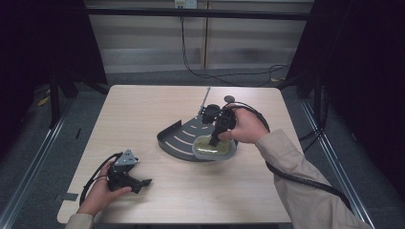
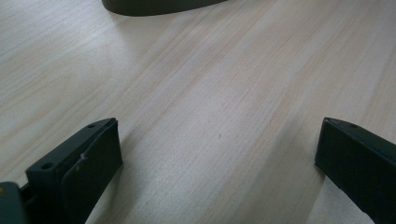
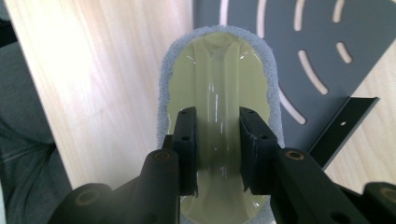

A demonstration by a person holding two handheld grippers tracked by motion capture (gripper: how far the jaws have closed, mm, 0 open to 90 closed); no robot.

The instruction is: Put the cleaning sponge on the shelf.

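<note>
Right gripper (image 3: pixel 217 154) clamped on the raised handle of a pale sponge-edged scrubber (image 3: pixel 217 84), which lies below the jaws over the slotted grey tray (image 3: pixel 327 42). Left gripper (image 2: pixel 217 154) gapes wide above bare table (image 2: pixel 210 93), nothing between.

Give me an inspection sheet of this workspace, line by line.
Surface: light wood table, bare around the work.
Job's things: yellow-green sponge with grey pad edge, over the edge of a dark slotted fan-shaped tray.
Clutter: nothing seen.
Grippers: right gripper shut on the sponge's raised middle; left gripper open, low over bare table.
Cables: black cable trails from the right gripper; another on the floor behind.
Surroundings: dark frame posts, pale back wall.
</note>
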